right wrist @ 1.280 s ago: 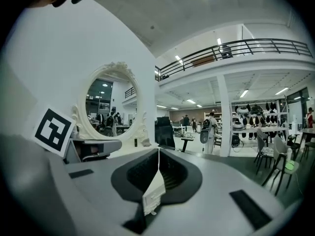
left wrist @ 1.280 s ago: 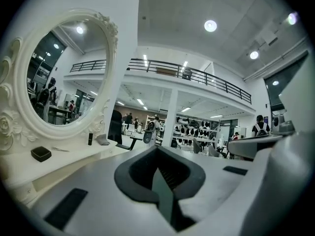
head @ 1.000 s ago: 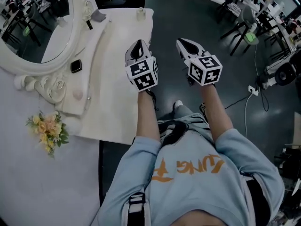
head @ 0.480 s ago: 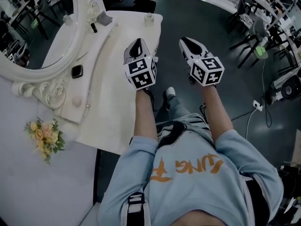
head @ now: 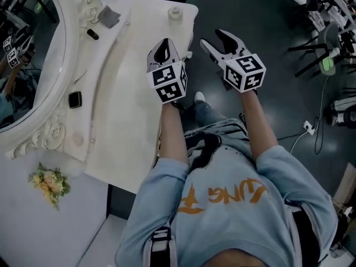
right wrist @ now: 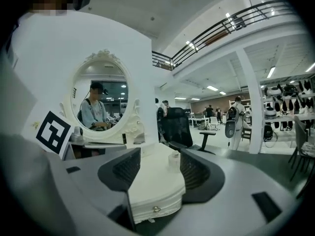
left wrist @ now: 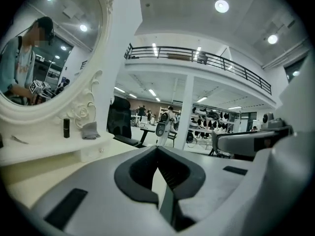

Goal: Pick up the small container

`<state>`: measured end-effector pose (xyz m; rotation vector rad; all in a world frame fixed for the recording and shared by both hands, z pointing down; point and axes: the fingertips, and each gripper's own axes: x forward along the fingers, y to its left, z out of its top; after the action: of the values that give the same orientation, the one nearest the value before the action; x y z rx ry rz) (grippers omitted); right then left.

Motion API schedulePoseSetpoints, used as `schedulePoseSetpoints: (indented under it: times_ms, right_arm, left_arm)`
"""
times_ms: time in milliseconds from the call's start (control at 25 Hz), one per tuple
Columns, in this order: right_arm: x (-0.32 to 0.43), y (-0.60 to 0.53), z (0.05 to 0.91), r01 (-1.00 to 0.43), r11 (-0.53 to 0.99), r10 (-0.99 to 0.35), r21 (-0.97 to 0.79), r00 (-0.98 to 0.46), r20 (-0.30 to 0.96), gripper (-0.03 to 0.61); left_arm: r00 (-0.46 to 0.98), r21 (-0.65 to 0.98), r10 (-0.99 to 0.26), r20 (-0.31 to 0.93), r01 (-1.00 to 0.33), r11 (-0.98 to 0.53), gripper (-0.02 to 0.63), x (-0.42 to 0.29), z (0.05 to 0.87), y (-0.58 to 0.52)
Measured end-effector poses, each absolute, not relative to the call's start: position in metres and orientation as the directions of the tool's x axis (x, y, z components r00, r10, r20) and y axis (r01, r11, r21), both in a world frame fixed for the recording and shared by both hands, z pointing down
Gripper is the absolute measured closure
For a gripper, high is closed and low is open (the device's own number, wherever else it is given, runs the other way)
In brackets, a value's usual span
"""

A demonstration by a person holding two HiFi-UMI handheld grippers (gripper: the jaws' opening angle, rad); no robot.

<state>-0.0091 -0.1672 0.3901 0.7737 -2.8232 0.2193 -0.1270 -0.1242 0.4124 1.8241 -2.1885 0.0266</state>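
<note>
Container point(head: 175, 13) at table point(head: 128, 93) far end, likely light, rigid: grip sides; right tongs point(head: 213, 39) just opened, empty; left tongs point(head: 162, 47) closed.

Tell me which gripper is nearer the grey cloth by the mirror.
Left. The left gripper hangs over the vanity top, right of the grey cloth. The right gripper, jaws just opening on nothing, is farther right, over the floor.

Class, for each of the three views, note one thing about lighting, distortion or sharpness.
Head view: dim and bluish; the dressing table has bowed edges. Left gripper view: fisheye, black corners; ceiling lights blow out into glare. Right gripper view: same dark vignette; the small container is low-contrast, white on white.
</note>
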Motion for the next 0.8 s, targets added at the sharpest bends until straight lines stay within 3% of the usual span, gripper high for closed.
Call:
schedulePoseSetpoints:
  times_ms: [240,800]
  right_arm:
    - [-0.028,-0.244,0.421,-0.443,0.888,-0.394,-0.124,-0.871,0.293,0.298]
    - [-0.087,-0.294,0.493,-0.309,0.937,-0.232,-0.164,-0.899,0.371,0.296]
  left_arm:
    - [-0.223,0.192,-0.92,0.323,-0.936,0.295,0.592,-0.137,0.452,-0.189]
    - [-0.326,0.13,-0.842,0.43,-0.9,0.415,0.592,-0.162,0.484,-0.216]
